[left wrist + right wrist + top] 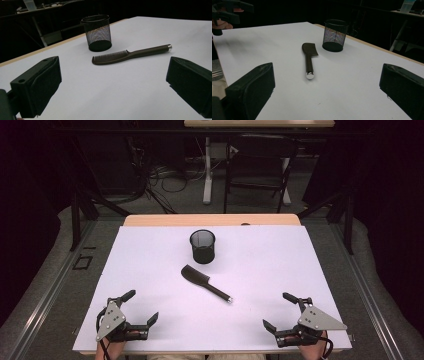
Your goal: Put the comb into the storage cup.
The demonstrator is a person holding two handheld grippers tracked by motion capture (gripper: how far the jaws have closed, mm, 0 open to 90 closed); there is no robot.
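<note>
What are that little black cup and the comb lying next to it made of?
The cup looks like black metal mesh: you can see through its fine grid wall, between a solid rim and base. The comb seems to be dark matte plastic, though that is less sure; its handle ends in a small shiny silver cap, probably metal.

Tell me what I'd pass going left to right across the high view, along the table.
left tool → mesh cup → comb → right tool. The cup and comb overlap somewhat sideways, but the comb runs further right, its silver-tipped handle end pointing toward the right tool.
</note>
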